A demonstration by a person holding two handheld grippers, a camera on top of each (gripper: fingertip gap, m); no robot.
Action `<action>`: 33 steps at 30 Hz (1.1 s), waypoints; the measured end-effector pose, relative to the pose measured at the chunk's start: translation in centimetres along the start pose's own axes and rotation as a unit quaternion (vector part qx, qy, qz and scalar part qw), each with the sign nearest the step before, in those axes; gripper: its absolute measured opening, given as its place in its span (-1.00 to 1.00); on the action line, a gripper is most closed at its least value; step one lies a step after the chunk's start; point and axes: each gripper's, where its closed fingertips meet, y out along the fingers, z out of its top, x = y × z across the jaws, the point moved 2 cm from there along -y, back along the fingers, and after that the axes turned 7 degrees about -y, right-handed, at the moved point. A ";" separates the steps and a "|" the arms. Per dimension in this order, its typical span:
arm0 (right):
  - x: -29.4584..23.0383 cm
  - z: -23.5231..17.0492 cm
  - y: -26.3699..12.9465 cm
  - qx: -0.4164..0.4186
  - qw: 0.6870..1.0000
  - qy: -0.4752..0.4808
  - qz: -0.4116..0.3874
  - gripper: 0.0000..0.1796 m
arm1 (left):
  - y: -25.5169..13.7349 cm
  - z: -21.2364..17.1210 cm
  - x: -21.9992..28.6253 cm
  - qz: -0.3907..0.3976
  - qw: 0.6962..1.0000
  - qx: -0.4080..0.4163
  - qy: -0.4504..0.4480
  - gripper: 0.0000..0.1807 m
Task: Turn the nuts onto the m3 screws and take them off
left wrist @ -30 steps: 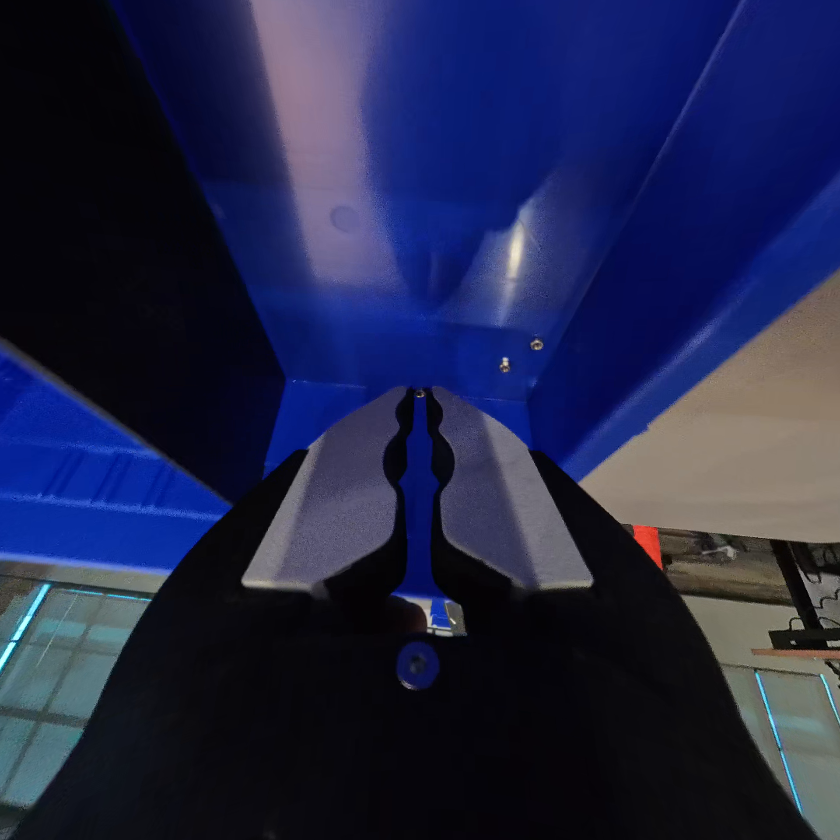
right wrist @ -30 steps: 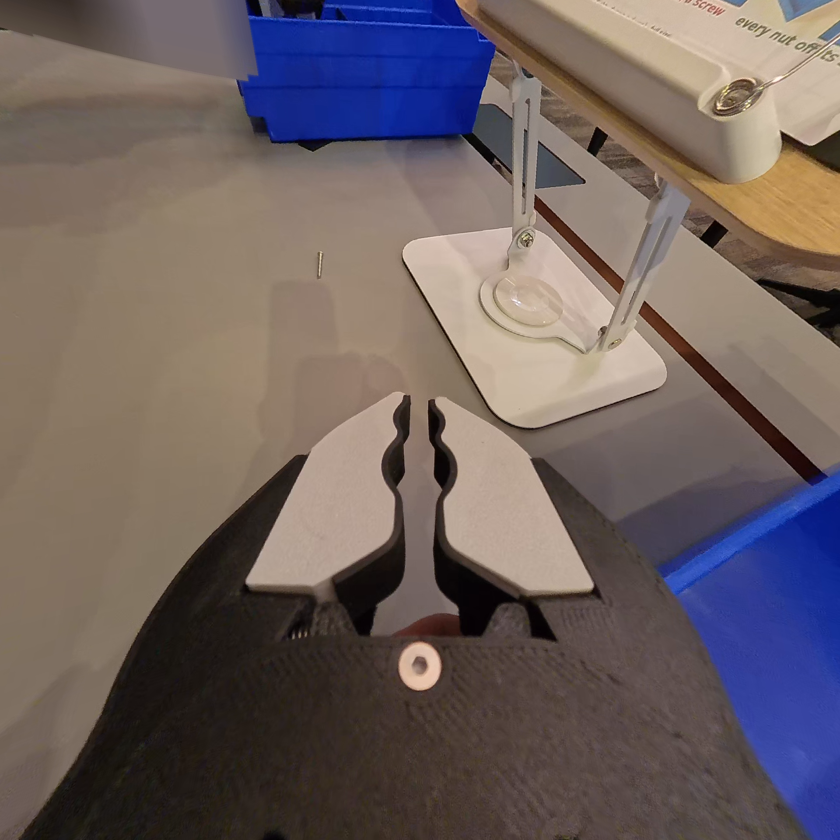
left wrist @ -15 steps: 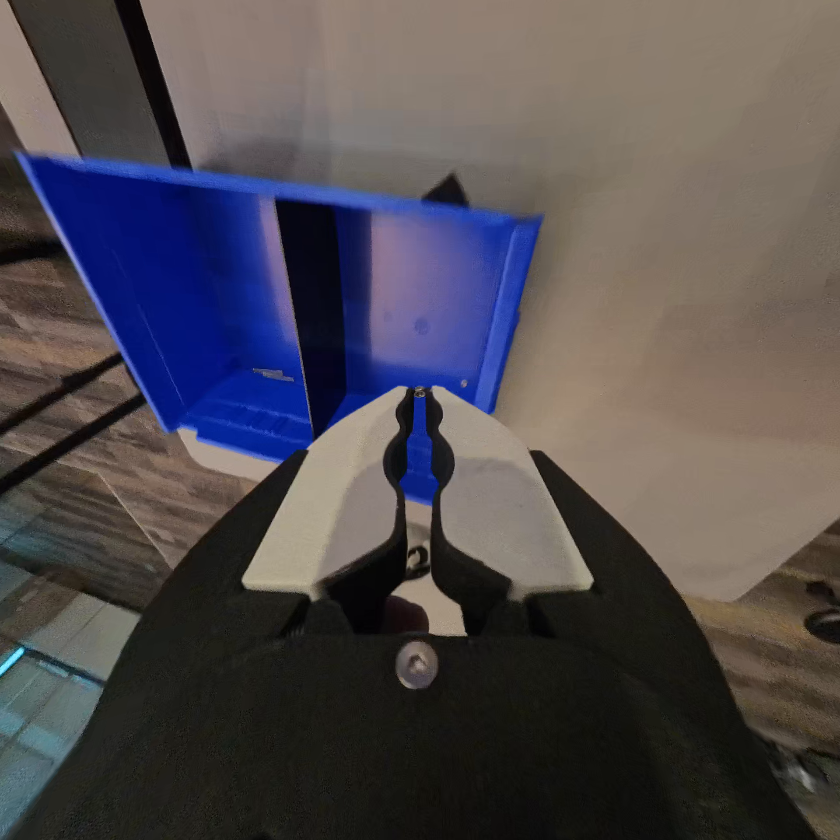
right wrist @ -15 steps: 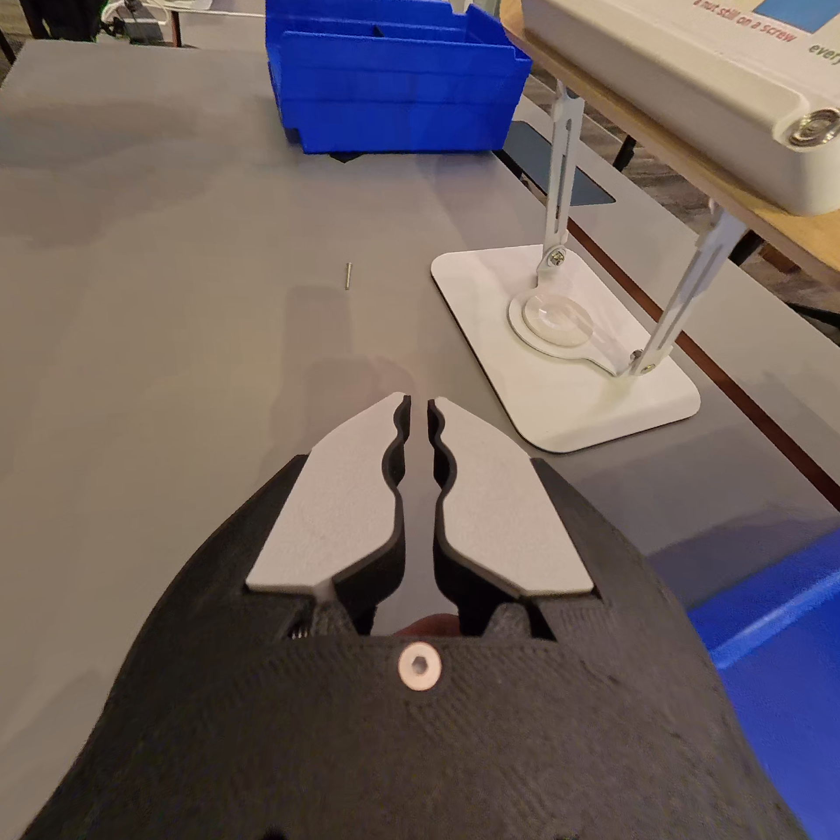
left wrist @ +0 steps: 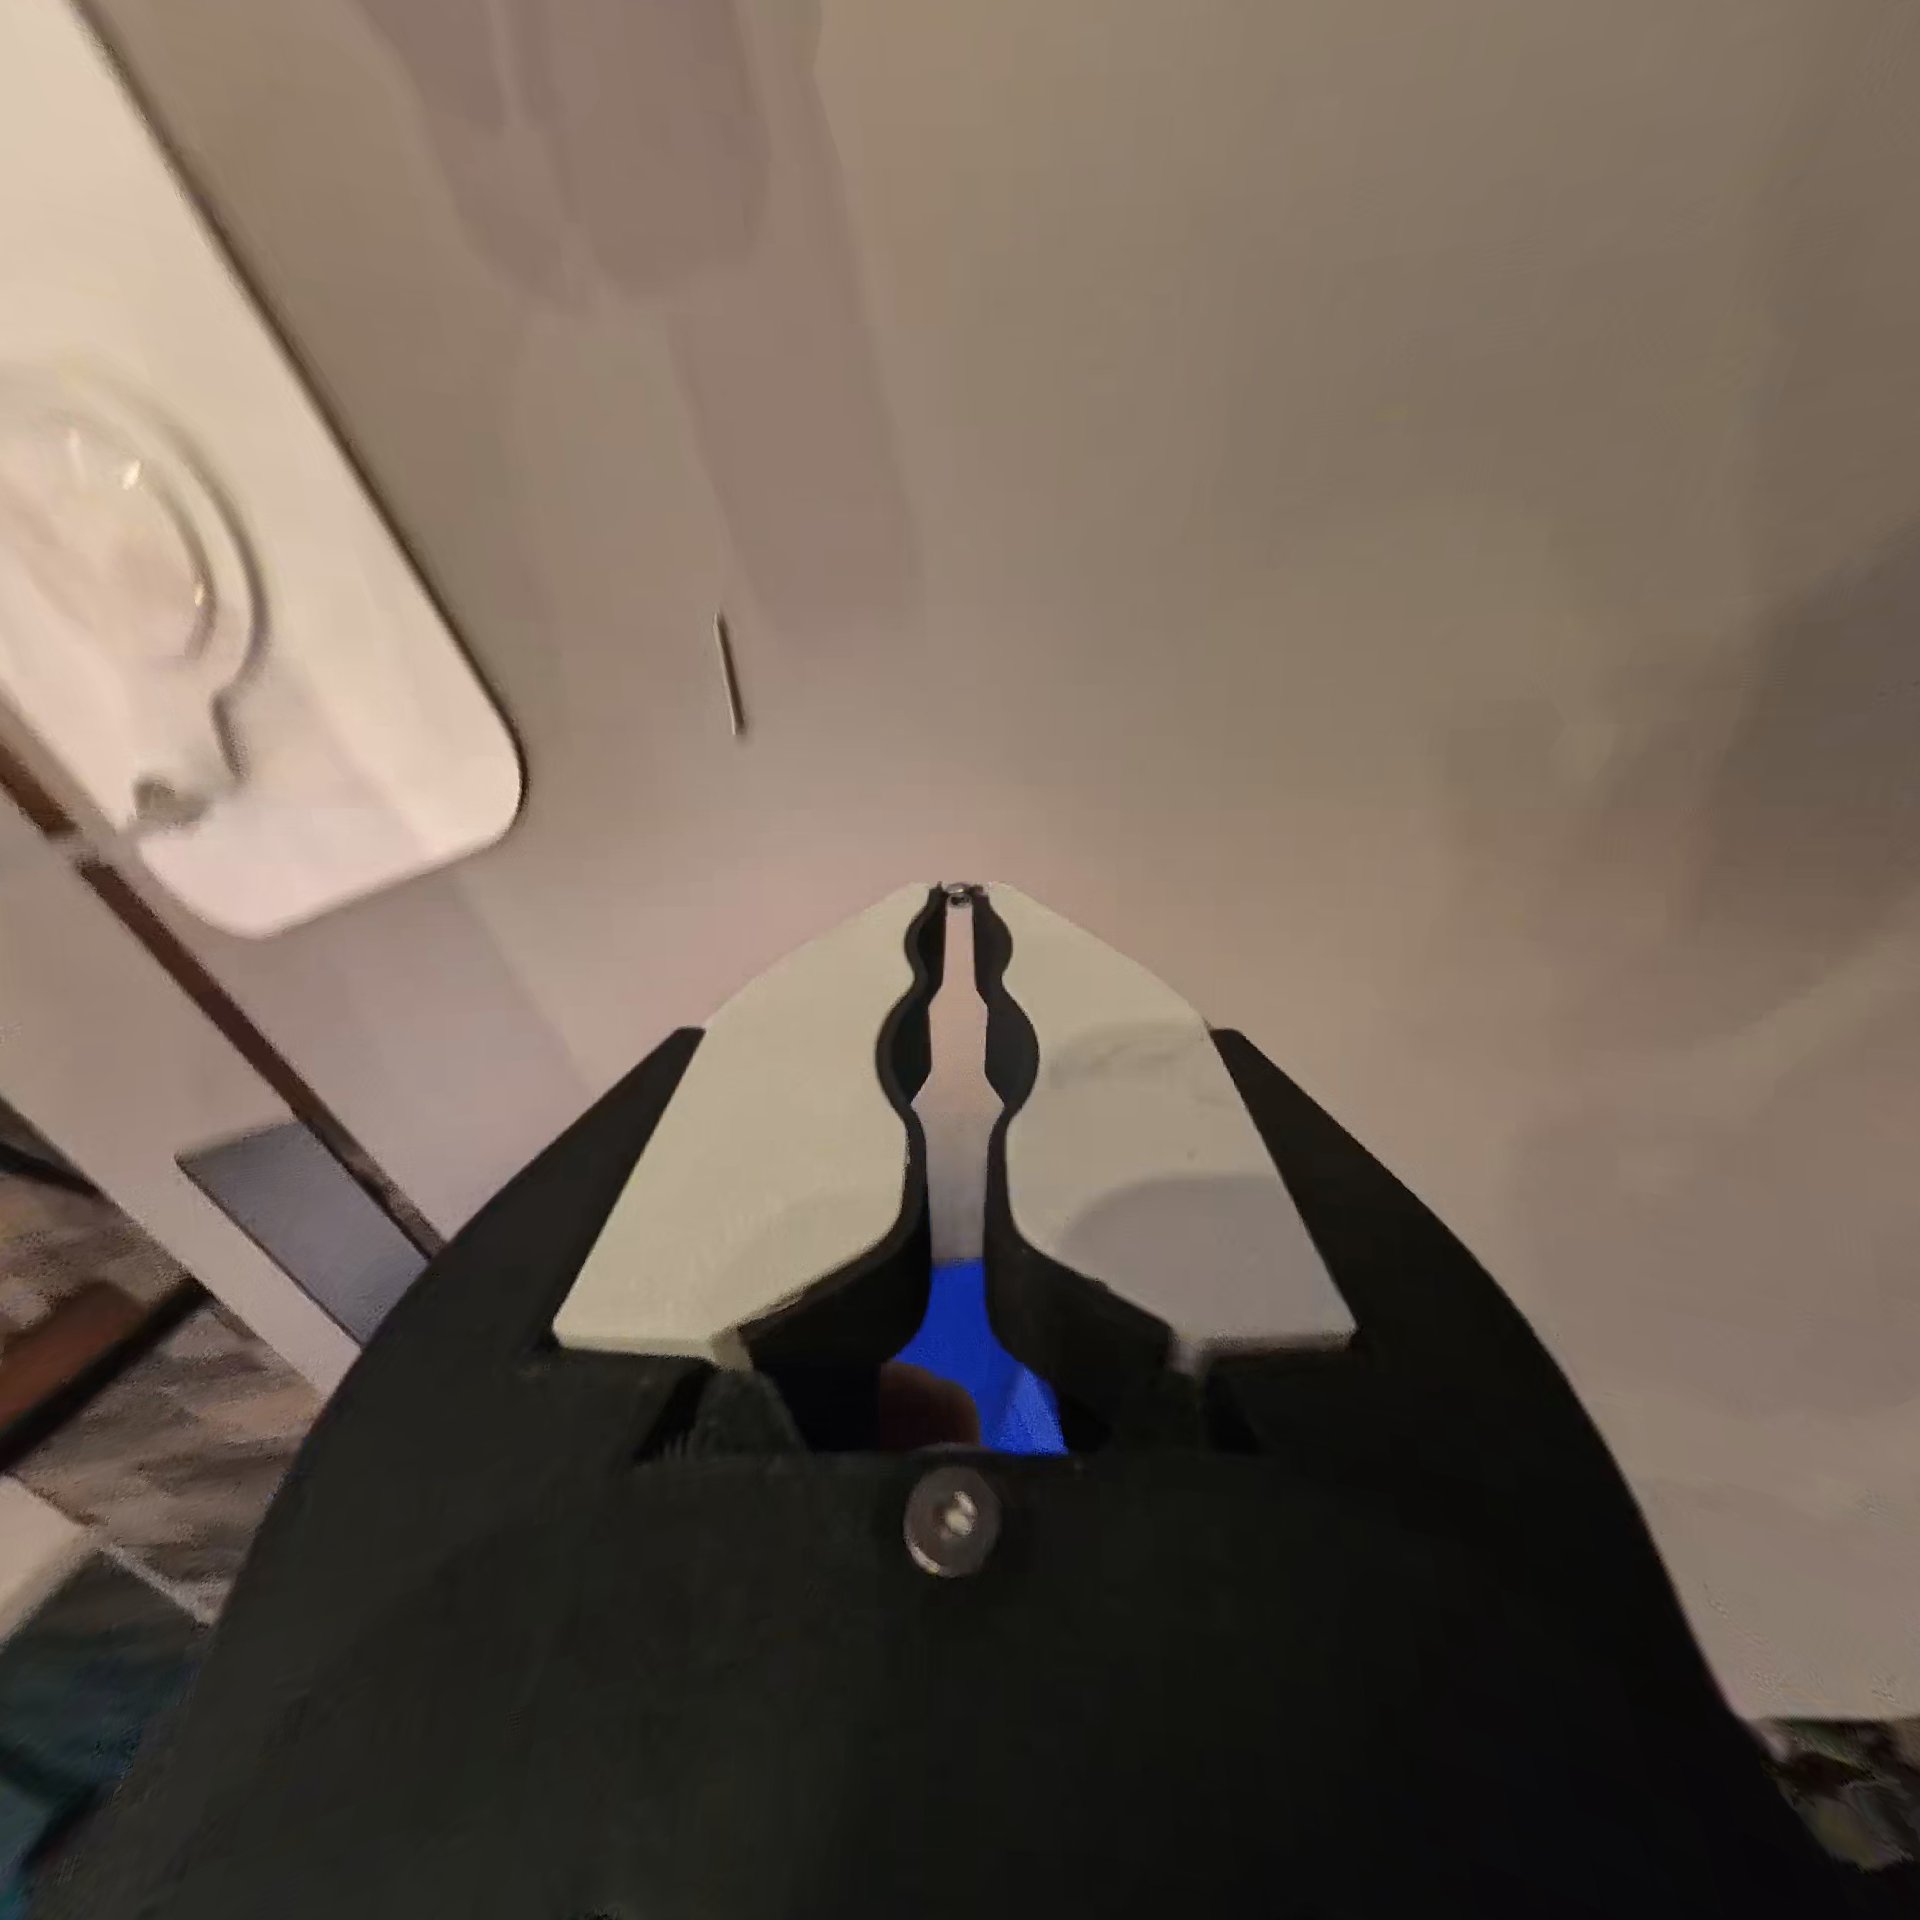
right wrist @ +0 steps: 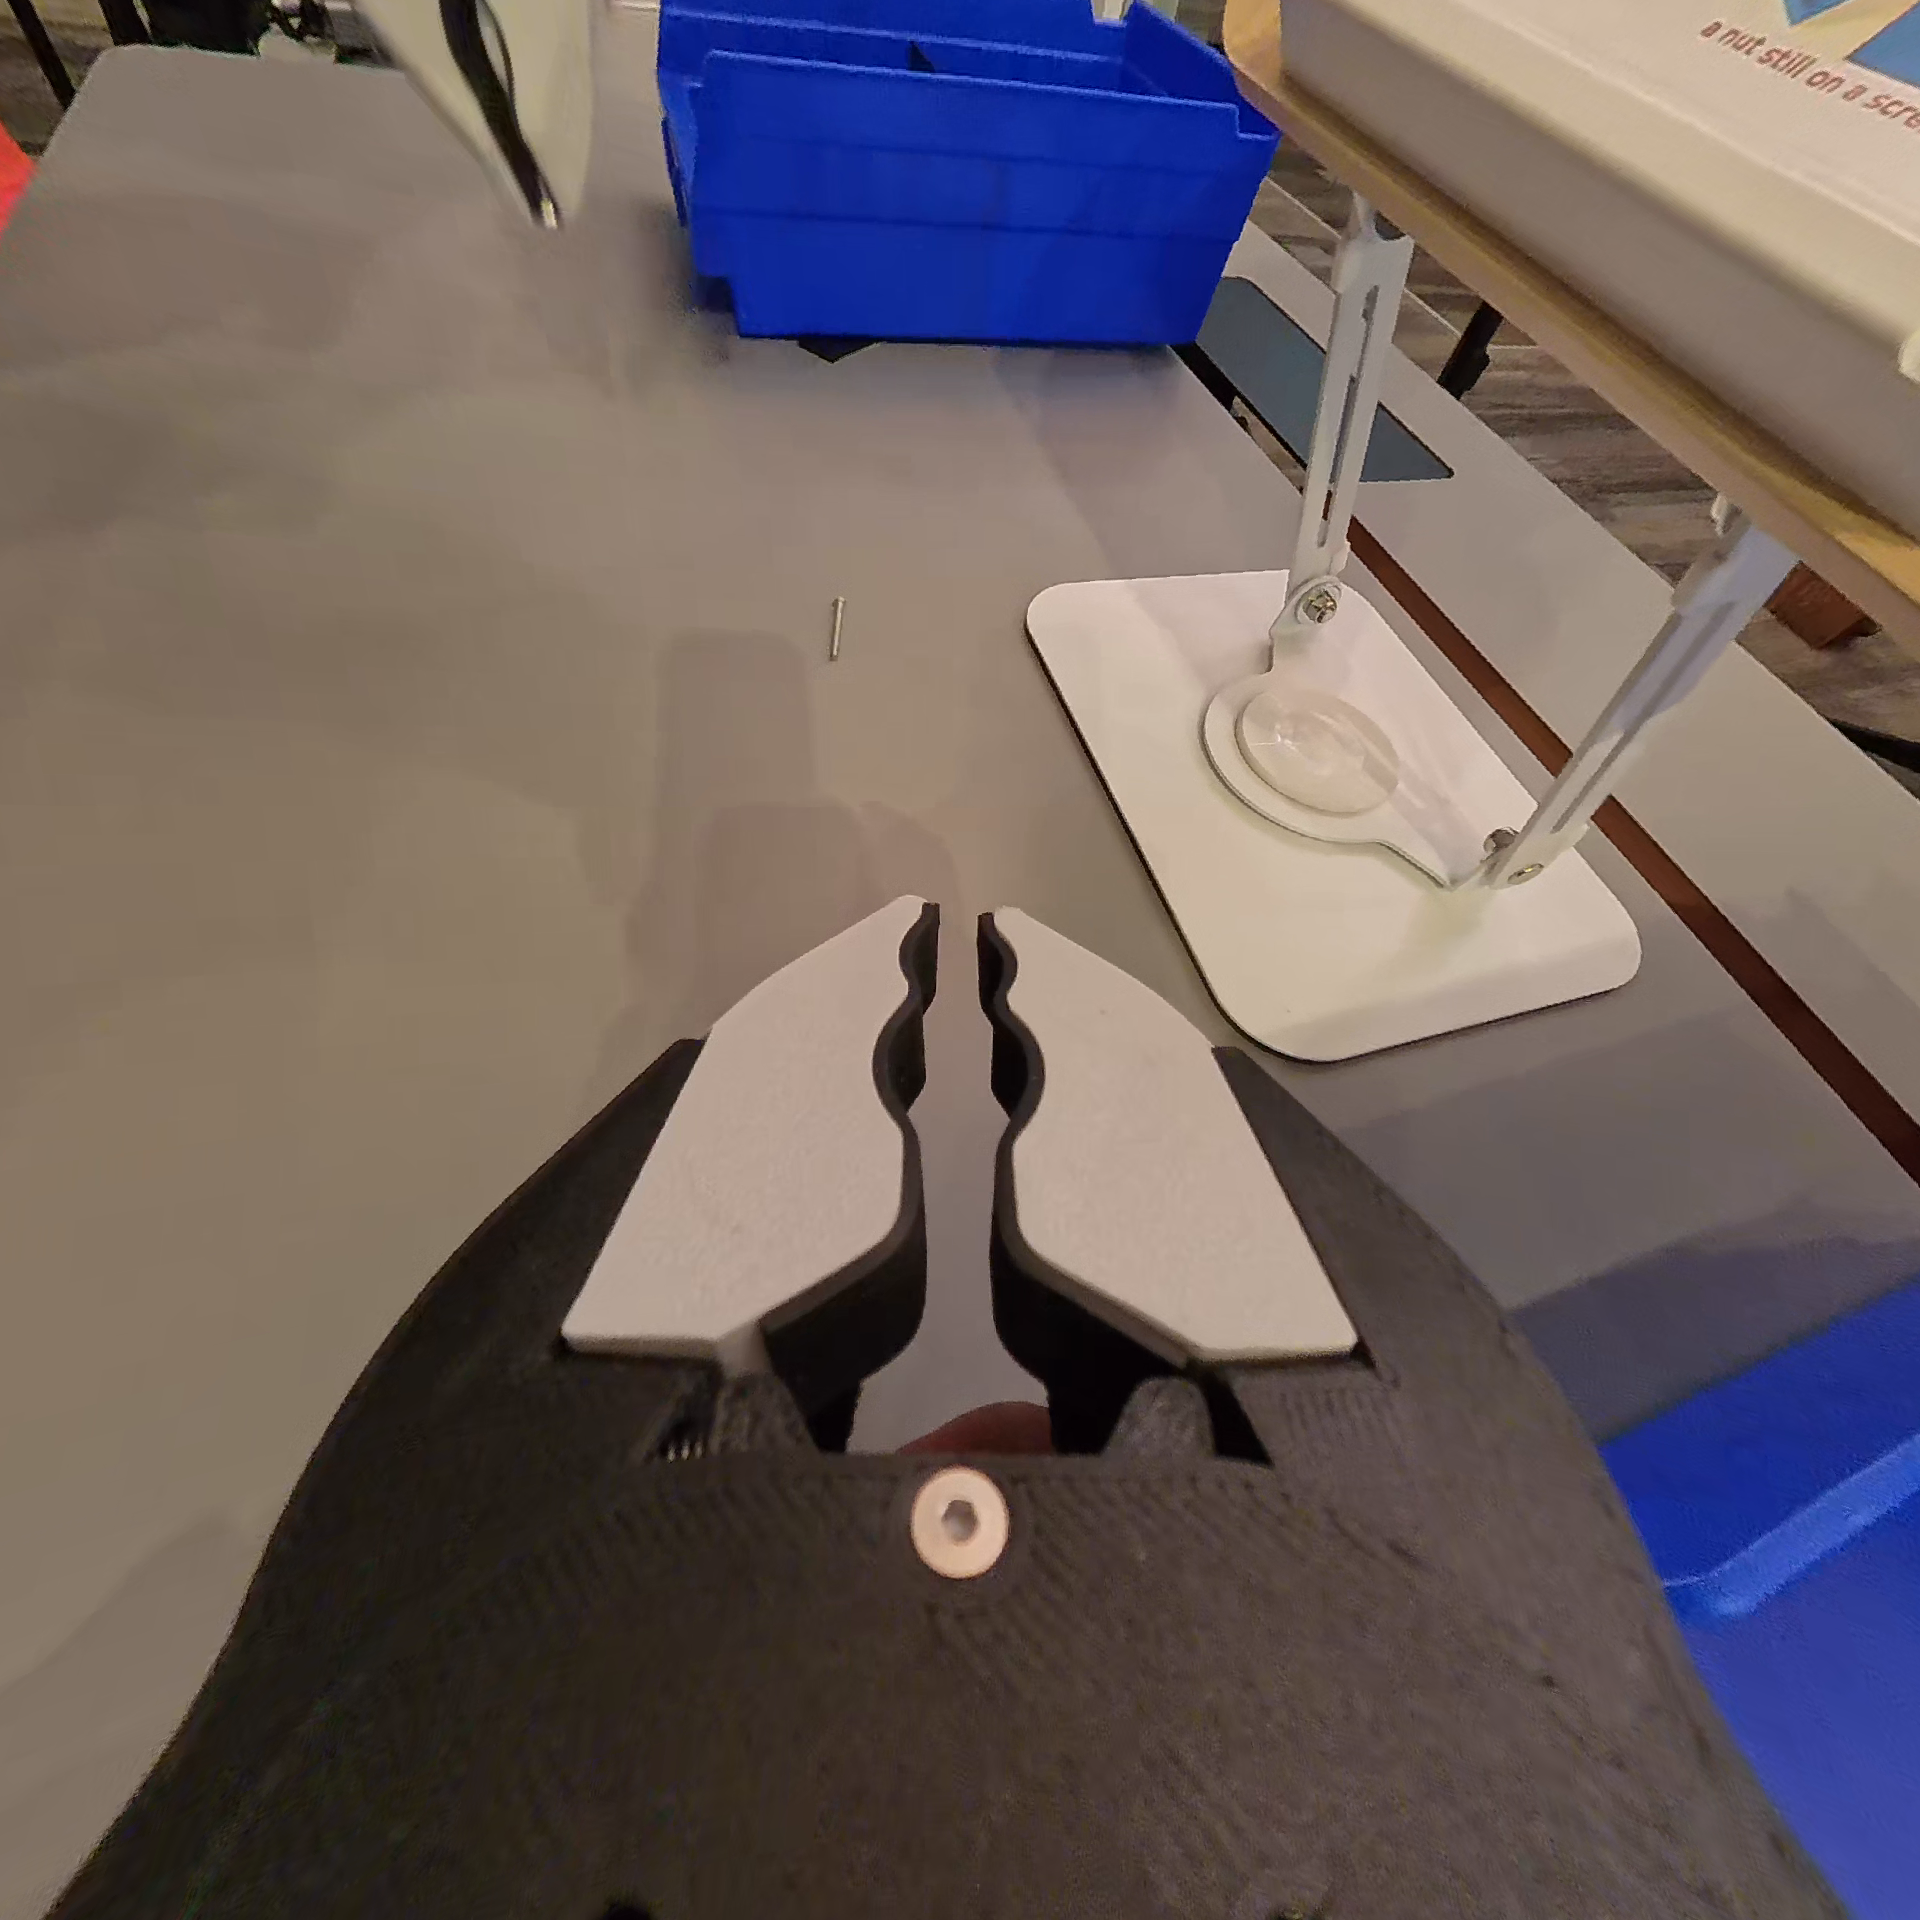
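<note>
Your left tool (left wrist: 957, 896) pinching a tiny nut (left wrist: 957, 890) at its tips, your right tool (right wrist: 958, 916) slightly parted, empty, lone screw (right wrist: 836, 628) lying ahead on the grey surface (right wrist: 364, 675)

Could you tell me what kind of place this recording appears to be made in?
Probably a workshop or lab bench for small-parts assembly: a grey table carries blue parts bins, a white stand propping up a board, and a loose screw. The left gripper pinches a tiny nut.
</note>
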 end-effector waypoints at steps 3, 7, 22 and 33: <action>-0.3 0.0 0.2 -0.008 1.000 -0.009 0.003 -0.92 | 4.1 2.7 0.0 -0.017 0.999 -0.007 0.033 -0.95; -0.5 -0.2 0.4 -0.014 1.000 -0.015 0.004 -0.92 | 7.6 5.2 -0.5 -0.019 0.998 -0.015 0.061 -0.95; -1.1 -0.5 0.9 -0.020 1.000 -0.017 0.016 -0.92 | 10.8 8.7 -0.2 -0.031 0.998 0.024 0.049 -0.86; -0.9 -0.6 0.9 -0.019 1.000 -0.013 0.016 -0.92 | 8.4 4.2 -2.8 0.028 0.995 0.076 -0.057 -0.69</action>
